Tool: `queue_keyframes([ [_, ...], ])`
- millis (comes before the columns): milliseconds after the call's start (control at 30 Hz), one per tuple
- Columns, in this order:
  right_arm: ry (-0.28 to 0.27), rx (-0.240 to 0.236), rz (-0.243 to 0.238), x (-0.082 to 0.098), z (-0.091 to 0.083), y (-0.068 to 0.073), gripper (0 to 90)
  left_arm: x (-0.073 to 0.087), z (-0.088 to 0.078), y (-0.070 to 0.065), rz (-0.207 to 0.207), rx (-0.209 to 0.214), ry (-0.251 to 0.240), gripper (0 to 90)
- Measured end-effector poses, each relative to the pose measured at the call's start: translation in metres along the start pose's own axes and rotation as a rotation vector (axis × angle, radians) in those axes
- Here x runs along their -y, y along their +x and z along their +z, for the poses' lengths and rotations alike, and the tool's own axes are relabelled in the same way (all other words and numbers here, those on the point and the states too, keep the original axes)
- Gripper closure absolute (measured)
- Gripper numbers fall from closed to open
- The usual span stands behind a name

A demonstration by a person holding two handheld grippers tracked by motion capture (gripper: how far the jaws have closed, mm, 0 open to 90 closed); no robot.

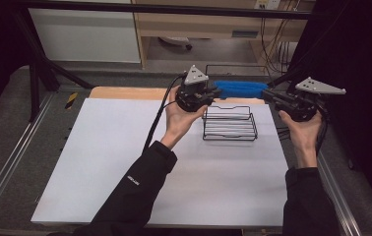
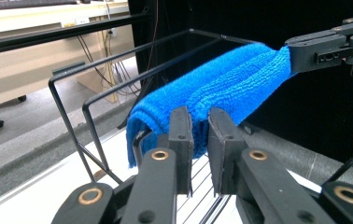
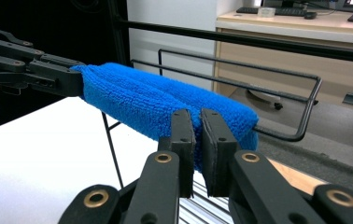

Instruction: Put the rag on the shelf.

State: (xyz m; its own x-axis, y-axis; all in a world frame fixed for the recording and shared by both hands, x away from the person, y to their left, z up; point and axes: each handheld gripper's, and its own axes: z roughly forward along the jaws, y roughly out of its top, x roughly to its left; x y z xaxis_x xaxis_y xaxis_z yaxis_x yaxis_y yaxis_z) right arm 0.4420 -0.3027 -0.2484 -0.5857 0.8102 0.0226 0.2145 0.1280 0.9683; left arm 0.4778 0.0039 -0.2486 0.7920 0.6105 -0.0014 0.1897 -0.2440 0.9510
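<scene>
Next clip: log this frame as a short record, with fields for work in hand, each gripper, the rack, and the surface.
work in hand: blue towel held stretched between both grippers over the rear rails of the rack
left gripper: jaws nearly shut, pinching one end of the towel
right gripper: shut on the other end of the towel
rack: black wire rack, upright on the sheet
surface: white sheet on the table

White table sheet; wooden desk behind; cables hanging.

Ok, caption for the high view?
Left gripper and right gripper hold a blue cloth over the wire rack.
</scene>
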Motion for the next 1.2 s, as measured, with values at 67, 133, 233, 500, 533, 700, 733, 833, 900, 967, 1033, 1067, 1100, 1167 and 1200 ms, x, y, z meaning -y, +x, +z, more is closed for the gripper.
queue_keyframes([
  [67, -0.002, 0.0, 0.001, 0.002, 0.001, -0.001, 84.3, 0.001, 0.0, 0.0, 0.002, 0.004, 0.008, 79.0],
  [133, -0.004, 0.001, 0.001, 0.005, 0.002, -0.001, 84.3, 0.0, -0.002, 0.0, 0.002, 0.017, 0.009, 76.3],
  [233, -0.01, 0.002, -0.001, 0.007, 0.002, -0.002, 84.3, -0.006, -0.008, -0.001, 0.006, 0.033, 0.003, 72.3],
  [500, 0.001, 0.009, -0.023, 0.009, 0.005, -0.001, 84.3, -0.02, -0.017, -0.003, -0.004, 0.061, -0.02, 71.2],
  [533, 0.002, 0.009, -0.026, 0.009, 0.005, -0.001, 84.3, -0.021, -0.017, -0.003, -0.01, 0.065, -0.016, 73.2],
  [700, 0.0, 0.005, -0.039, 0.01, 0.005, -0.001, 82.5, -0.015, -0.006, -0.003, -0.039, 0.103, 0.067, 85.0],
  [733, 0.001, 0.006, -0.043, 0.011, 0.005, -0.001, 82.0, -0.013, -0.003, -0.003, -0.038, 0.106, 0.08, 86.5],
  [833, 0.011, 0.004, -0.047, 0.012, 0.005, -0.001, 80.9, -0.007, 0.003, -0.004, -0.027, 0.101, 0.107, 89.6],
  [900, 0.013, 0.001, -0.046, 0.013, 0.005, -0.002, 79.7, -0.005, 0.006, -0.005, -0.02, 0.092, 0.122, 89.7],
  [967, 0.014, 0.002, -0.039, 0.014, 0.005, -0.002, 78.1, -0.004, 0.01, -0.006, -0.008, 0.077, 0.134, 89.8],
  [1033, 0.014, -0.001, -0.034, 0.015, 0.005, -0.002, 75.7, -0.002, 0.013, -0.007, 0.003, 0.066, 0.142, 89.8],
  [1067, 0.011, -0.006, -0.031, 0.015, 0.004, -0.002, 74.5, -0.001, 0.014, -0.007, 0.007, 0.063, 0.146, 89.9],
  [1100, 0.005, -0.01, -0.031, 0.014, 0.003, -0.001, 72.6, 0.0, 0.015, -0.007, 0.012, 0.056, 0.147, 89.8],
  [1167, -0.005, -0.022, -0.029, 0.012, 0.0, 0.002, 70.1, 0.002, 0.017, -0.007, 0.018, 0.049, 0.153, 89.8],
  [1200, -0.01, -0.026, -0.029, 0.011, -0.001, 0.002, 68.9, 0.004, 0.019, -0.007, 0.023, 0.043, 0.155, 89.9],
])
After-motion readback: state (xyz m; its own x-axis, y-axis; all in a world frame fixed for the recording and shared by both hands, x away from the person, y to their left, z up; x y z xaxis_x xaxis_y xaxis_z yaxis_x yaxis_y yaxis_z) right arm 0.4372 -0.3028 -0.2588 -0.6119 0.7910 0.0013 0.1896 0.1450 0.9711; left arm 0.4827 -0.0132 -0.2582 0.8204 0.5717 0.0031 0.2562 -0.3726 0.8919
